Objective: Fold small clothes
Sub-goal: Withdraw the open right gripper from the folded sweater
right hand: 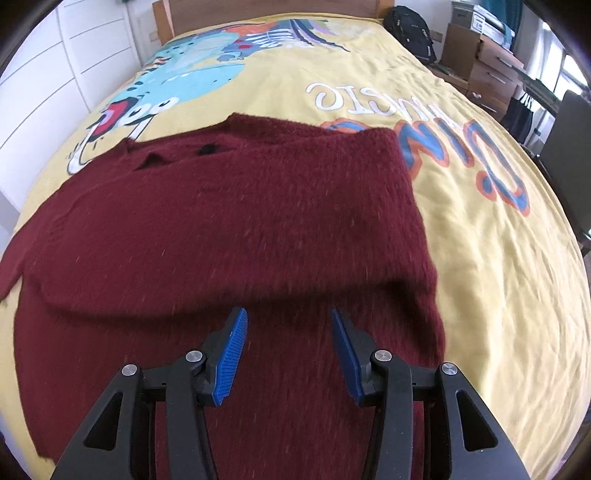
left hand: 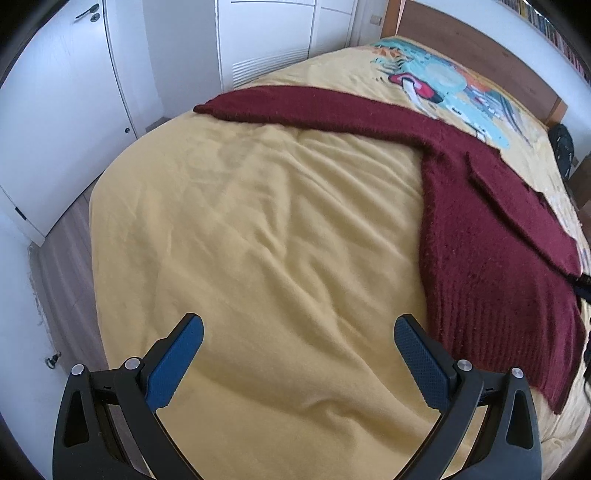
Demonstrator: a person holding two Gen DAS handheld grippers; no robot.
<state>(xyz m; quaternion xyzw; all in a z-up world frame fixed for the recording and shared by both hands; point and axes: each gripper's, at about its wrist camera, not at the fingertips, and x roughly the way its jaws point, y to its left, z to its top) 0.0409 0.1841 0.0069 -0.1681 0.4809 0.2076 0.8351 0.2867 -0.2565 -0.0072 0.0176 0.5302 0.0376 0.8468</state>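
- Over the yellow bedspread [left hand: 258, 229], my left gripper [left hand: 298, 334] gapes empty; the maroon sweater [left hand: 491, 236] lies to its right, one sleeve stretched leftward.
- My right gripper [right hand: 288, 325] hovers parted above the sweater, neckline toward the headboard [right hand: 273, 9].

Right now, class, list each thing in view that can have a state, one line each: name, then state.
sweater: spread on the bed, one sleeve folded across the body, the other stretched out flat.
blanket: spread over the bed, wrinkled.
left tool: open, empty, over bare blanket.
right tool: open, empty, over the sweater.
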